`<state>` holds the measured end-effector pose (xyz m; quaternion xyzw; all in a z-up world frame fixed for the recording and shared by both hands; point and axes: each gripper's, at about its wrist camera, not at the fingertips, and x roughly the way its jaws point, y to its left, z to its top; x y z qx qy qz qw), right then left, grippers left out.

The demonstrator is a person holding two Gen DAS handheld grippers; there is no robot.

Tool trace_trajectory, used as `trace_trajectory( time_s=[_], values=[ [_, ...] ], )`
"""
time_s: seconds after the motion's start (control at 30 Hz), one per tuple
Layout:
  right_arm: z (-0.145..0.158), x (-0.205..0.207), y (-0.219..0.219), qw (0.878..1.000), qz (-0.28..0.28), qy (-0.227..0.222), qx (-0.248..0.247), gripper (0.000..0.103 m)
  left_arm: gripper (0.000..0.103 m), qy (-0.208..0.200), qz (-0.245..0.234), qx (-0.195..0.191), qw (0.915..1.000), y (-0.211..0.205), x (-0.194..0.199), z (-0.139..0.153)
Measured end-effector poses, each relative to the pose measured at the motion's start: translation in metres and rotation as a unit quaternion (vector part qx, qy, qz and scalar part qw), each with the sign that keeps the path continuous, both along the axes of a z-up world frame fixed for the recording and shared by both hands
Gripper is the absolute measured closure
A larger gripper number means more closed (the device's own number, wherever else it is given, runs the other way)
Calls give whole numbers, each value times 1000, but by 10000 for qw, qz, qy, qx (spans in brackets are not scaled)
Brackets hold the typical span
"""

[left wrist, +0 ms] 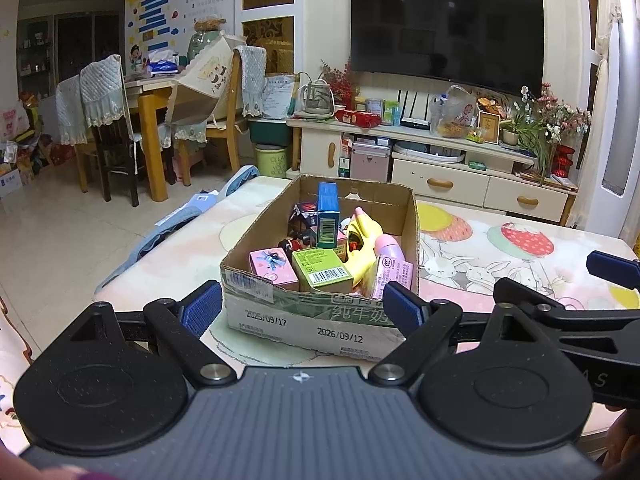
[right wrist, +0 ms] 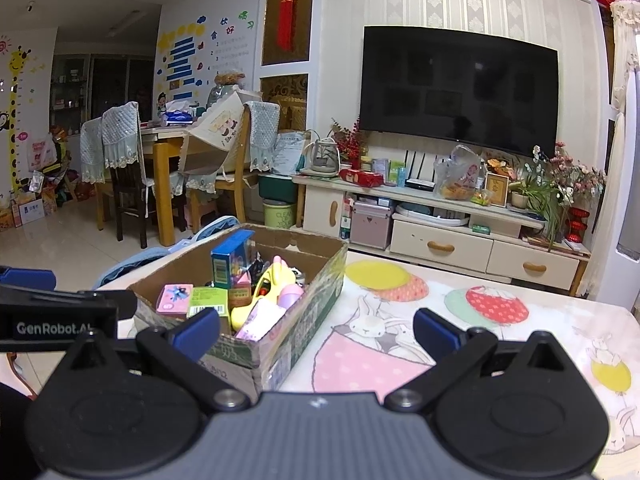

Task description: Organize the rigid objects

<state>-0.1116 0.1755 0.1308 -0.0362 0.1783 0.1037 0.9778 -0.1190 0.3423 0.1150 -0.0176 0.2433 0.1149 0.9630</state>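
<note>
While both hand-held grippers, left (left wrist: pixel 302 308) and right (right wrist: pixel 316 330), are hovering spread apart and holding nothing, the small boxes (left wrist: pixel 322 270) and toys (left wrist: pixel 360 240) are sitting together inside the cardboard box (left wrist: pixel 312 320) on the desk (right wrist: pixel 500 320); sorting could be starting or finished.

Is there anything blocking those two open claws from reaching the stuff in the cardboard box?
Only the cardboard box's own near wall. The left gripper faces it head-on, so it must reach over the rim for the green carton. The right gripper sits beside the box's corner, jaws open, above the tablecloth.
</note>
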Motion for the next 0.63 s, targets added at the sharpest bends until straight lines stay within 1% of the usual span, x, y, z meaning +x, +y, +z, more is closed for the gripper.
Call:
trace_trajectory(
  time_s=[0.33,0.53,0.63],
  values=[
    [-5,5,-10,9999,-49,100,94,1,0,85,-67,4,9999,-5,1,-1],
    [-12,10,-21,9997,-119,132,171,1,0,76,-150,115,9998,-10,4,-2],
    [-16,12,-31,9995,-222,63,235,1,0,137,-251,156,9995,-19,9,-2]
  ],
)
